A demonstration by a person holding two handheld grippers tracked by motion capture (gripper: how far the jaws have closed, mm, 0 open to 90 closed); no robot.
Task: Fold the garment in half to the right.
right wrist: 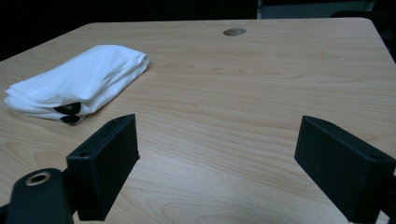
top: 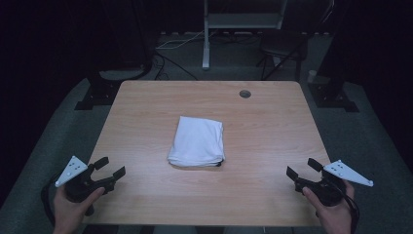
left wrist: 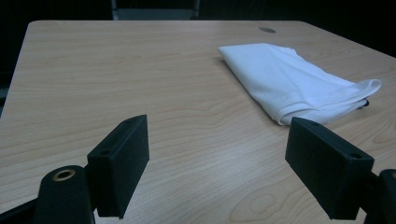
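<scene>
cloth [top: 197, 142]: white, folded into a neat stack, sits flat around the middle of the table, nothing touching it. There's a bit of something dark poking out at its near right corner, can't tell what

left gripper [top: 109, 168]: down at the near left corner, held in a hand, jaws wide apart and holding nothing, well away from the cloth

right gripper [top: 301, 169]: near right corner, same deal, jaws spread wide with nothing between them

table [top: 146, 112]: light wood, with a round hole [top: 245, 93] near the far edge
</scene>
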